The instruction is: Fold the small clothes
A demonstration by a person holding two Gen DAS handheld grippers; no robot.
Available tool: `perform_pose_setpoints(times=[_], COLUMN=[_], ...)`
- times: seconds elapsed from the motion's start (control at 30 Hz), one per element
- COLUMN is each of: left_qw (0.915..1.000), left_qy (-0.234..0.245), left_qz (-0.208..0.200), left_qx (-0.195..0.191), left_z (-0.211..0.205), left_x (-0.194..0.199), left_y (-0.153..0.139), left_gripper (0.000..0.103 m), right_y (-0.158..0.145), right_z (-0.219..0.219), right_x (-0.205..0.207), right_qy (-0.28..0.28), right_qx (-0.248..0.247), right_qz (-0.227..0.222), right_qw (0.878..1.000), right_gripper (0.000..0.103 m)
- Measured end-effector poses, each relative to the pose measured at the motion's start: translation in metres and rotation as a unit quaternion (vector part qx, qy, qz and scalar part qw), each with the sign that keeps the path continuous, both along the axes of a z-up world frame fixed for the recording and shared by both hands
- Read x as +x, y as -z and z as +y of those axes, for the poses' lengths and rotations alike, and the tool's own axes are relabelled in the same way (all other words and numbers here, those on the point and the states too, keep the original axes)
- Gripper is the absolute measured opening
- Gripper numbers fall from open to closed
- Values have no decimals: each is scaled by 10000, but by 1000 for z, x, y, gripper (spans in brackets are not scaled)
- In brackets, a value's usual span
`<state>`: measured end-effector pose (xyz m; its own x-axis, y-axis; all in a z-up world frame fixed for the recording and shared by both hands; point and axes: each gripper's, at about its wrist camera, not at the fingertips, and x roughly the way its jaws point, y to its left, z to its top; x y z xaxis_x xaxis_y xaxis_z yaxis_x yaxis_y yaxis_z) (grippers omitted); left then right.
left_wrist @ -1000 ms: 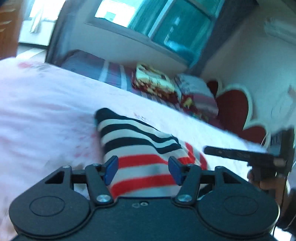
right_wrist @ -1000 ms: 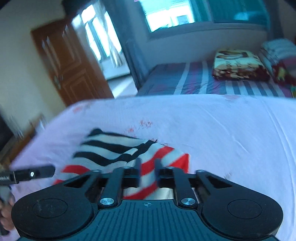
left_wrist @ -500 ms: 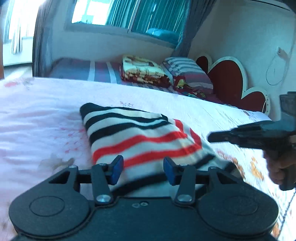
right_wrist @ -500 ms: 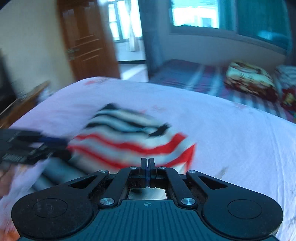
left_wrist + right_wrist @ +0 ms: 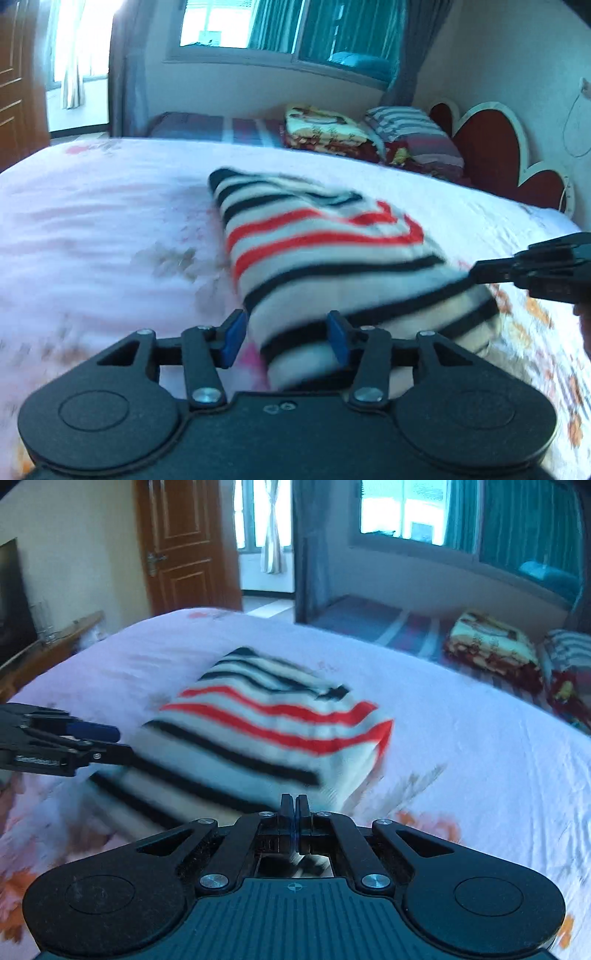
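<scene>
Bright daylight from the window (image 5: 295, 29); motion blur, fisheye-bent edges.

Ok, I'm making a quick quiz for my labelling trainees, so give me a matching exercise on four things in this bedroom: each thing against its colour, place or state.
Things:
1. sweater
2. right gripper
3. door
4. headboard

Descriptions:
a. red with a white edge
b. jaws shut
c. brown wood
d. striped, lying on the pink bed sheet

Pairs: 1-d, 2-b, 3-c, 4-a
</scene>
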<state>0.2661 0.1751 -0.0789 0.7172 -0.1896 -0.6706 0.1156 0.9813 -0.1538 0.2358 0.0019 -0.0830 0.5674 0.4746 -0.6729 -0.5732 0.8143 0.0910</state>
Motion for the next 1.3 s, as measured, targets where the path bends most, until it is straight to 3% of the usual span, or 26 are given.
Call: perform_pose_setpoints(times=[0.1,0.13,0.23,0.33,0.37,0.4,0.43,0.5,0.63,0.7,0.73,0.77,0.8,0.87,0.9,0.93,0.97,1.0,1.03,1.3], left_qw=[9996,9995,9989,9983,9977,9957,9930,9910,9893,9904,9902,9903,9894,9902,9893,9878,9845,9775,9733,9772], left_qy=[-190,-242,-403,-502,-560,-685,-804,-854,-855,-650,-620,-655,-785,-711,-724,-778,-912,-1055,-1029,-903], left_qz=[185,162,148,-35,-210,-445,-657,-710,-925,-1019,-1068,-1008,-979,-985,-1054,-1129,-1240,-1564,-1794,-1717], left_qx=[30,81,180,282,330,431,557,747,735,664,649,696,728,691,698,737,838,944,992,859], left_z=[-5,-7,-12,-20,-23,-30,-37,-49,-67,-74,-78,-81,-84,-86,-89,-91,-95,-99,-102,-108], left_x=[-4,-3,-2,-22,-34,-50,-66,-91,-145,-172,-186,-197,-206,-224,-234,-242,-251,-265,-274,-305], left_y=[15,18,18,-6,-16,-26,-34,-45,-59,-64,-67,-70,-73,-79,-83,-88,-93,-100,-108,-130], left_gripper=[49,49,49,50,65,80,80,81,81,78,63,15,0,0,9,28,92,102,102,102], right_y=[31,37,34,10,0,-9,-20,-36,-53,-57,-58,-60,-62,-67,-70,-73,-75,-77,-80,-96], right_z=[8,7,7,-8,-15,-22,-28,-43,-57,-60,-62,-65,-67,-71,-73,-72,-72,-71,-71,-72], right_x=[-5,-7,-10,-25,-36,-48,-62,-94,-143,-168,-182,-194,-207,-230,-242,-252,-258,-263,-272,-325], right_qy=[-2,87,282,573,699,887,1113,1348,1432,1463,1498,1529,1544,1629,1673,1723,1797,1858,1896,2035], right_qx=[-436,-322,-215,134,241,278,281,587,822,797,786,800,814,815,821,806,772,751,740,759], right_qz=[358,288,331,281,167,34,-119,-718,-819,-821,-834,-866,-890,-932,-966,-981,-977,-960,-943,-1031], right_qw=[9984,9990,9988,9979,9971,9957,9933,9865,9829,9826,9821,9812,9806,9788,9777,9768,9758,9750,9745,9707], right_gripper=[0,0,0,0,9,33,103,103,103,103,103,103,103,103,103,103,103,103,103,103])
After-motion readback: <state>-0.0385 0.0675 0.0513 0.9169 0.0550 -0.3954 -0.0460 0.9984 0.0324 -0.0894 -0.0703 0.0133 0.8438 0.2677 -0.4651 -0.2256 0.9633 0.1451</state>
